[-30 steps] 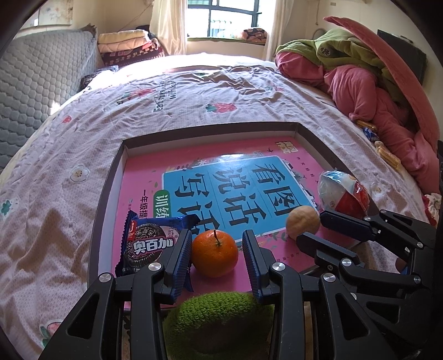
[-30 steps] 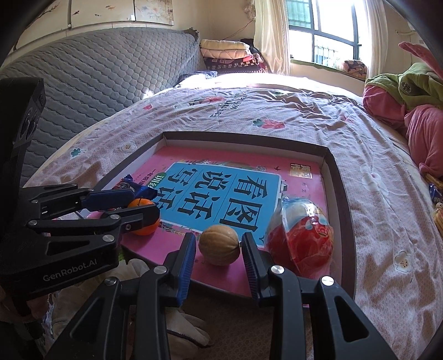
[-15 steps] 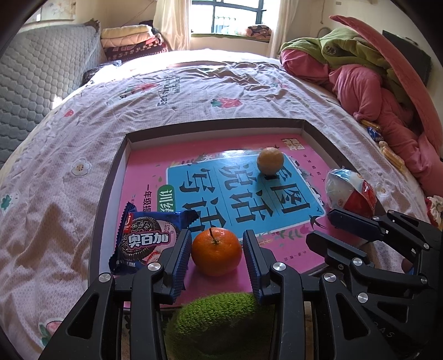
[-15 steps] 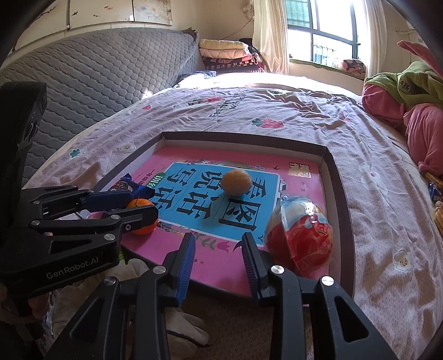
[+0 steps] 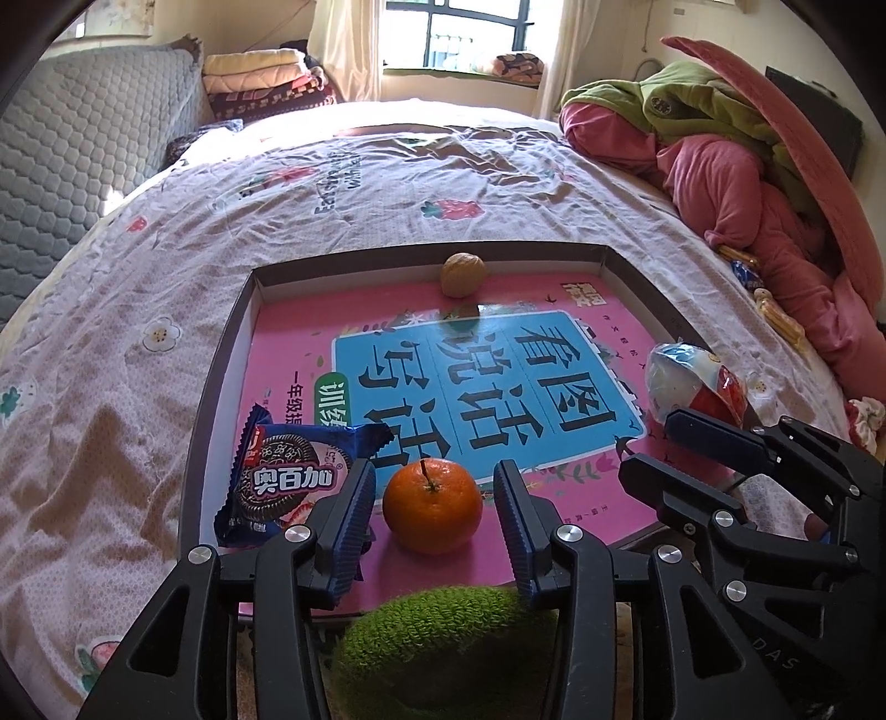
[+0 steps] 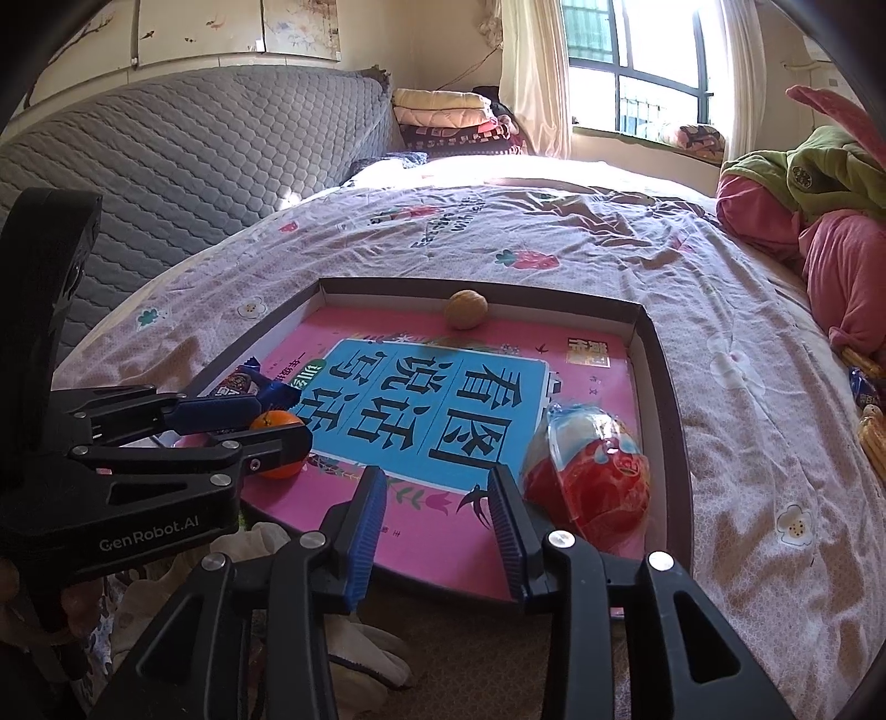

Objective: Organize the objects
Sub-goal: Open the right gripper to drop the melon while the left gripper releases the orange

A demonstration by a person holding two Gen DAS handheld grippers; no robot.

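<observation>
Left gripper [image 5: 432,512]: fingers spread either side of the orange [image 5: 432,505], not touching. Right gripper [image 6: 434,523]: fingers spread, empty. Walnut [image 6: 467,310] against the tray's [image 6: 667,421] far wall.

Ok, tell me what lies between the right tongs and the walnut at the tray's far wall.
Only the book cover lining the tray; nothing stands on that stretch from the right tongs to the walnut, as the right wrist view shows.

Both views are taken low and close at the near edge of the tray [image 5: 221,387] [image 6: 673,421], facing across the bed toward the window [image 5: 459,33] [image 6: 637,83]. The left wrist view is set left of the right one. The tray and walnut [image 5: 463,274] [image 6: 467,310] are shared.
</observation>
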